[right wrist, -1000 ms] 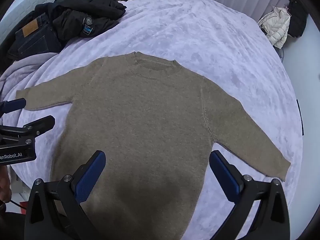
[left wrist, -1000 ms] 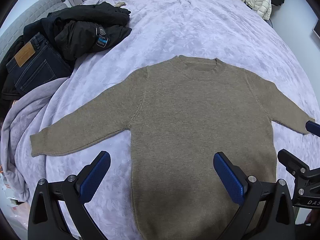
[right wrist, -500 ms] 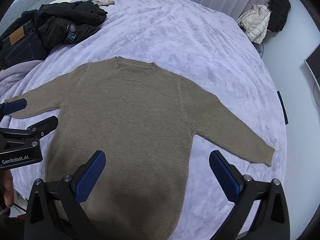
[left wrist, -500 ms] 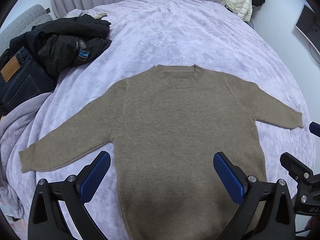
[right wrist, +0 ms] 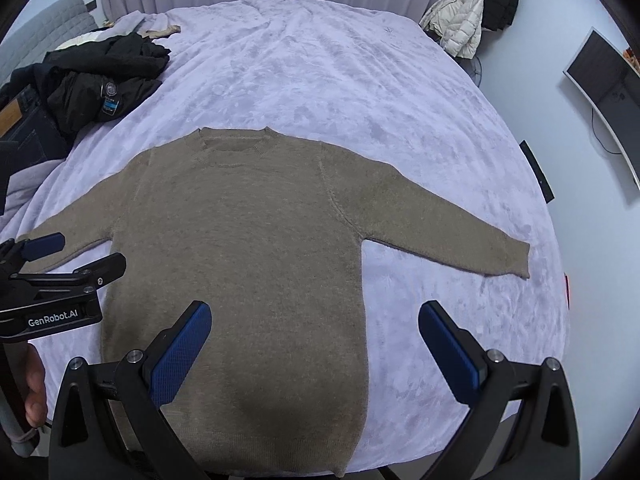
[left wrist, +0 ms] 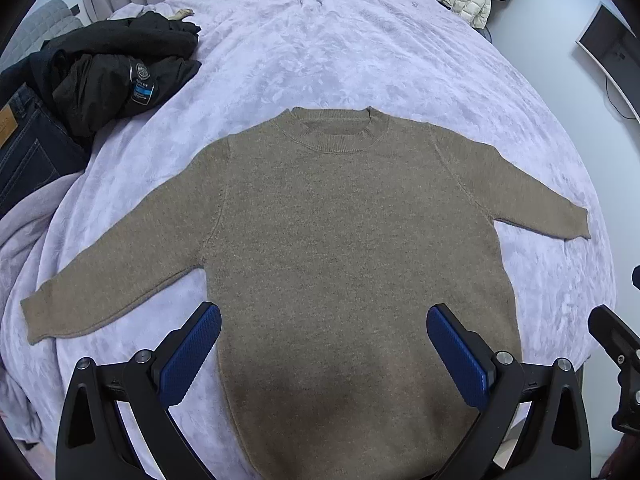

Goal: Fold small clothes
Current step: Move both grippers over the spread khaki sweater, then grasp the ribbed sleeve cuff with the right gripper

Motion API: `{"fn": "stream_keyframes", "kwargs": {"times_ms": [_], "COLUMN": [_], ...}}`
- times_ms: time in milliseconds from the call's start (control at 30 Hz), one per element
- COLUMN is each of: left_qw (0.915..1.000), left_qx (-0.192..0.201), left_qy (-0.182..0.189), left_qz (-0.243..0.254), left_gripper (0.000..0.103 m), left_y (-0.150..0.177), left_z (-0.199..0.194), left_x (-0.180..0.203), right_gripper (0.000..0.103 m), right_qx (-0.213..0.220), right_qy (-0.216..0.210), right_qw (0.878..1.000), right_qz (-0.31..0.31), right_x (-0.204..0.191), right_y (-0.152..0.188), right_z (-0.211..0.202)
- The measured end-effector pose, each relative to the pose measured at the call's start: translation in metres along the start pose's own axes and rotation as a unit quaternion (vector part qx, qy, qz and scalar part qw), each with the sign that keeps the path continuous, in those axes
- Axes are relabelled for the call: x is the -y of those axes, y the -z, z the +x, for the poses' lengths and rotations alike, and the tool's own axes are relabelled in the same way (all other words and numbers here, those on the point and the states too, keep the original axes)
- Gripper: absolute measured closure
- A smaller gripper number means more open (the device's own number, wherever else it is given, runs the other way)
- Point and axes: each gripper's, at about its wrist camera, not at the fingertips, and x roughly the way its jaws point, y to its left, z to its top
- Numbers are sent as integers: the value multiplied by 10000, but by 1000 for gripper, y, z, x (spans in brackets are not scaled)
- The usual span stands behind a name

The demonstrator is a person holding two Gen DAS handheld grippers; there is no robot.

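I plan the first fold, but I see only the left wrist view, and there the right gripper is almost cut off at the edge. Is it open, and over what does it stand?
Observer: The right gripper is open and holds nothing. Its left finger is above the sweater, and its right finger is above the bare bedspread, so it straddles the sweater's side edge.
Operator: My own gripper hides the bottom of the sweater. Can you see it?
Observer: Yes. The hem shows between the right gripper's fingers. It lies flat, close to the near edge of the bed.
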Motion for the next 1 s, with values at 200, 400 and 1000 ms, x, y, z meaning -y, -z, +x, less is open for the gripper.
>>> {"fn": "stream_keyframes", "kwargs": {"times_ms": [200, 400, 1000], "left_qw": [9999, 9985, 9900], "left_qx": [-132, -414, -953], "left_qy": [-43, -355, -924], "left_qz": [-76, 86, 477], "left_gripper": [0, 0, 0], "left_y": [-11, -33, -108], "left_z": [7, 29, 155], "left_x": [21, 74, 225], "right_gripper": [0, 0, 24], "right_qx": [94, 15, -650], "right_qy": [-1, -41, 60], "right_qw": [9989, 9883, 9327], "right_qz": [460, 1525, 3548], "right_x": [39, 137, 422], "right_y": [0, 3, 52], "right_z": [5, 40, 232]}}
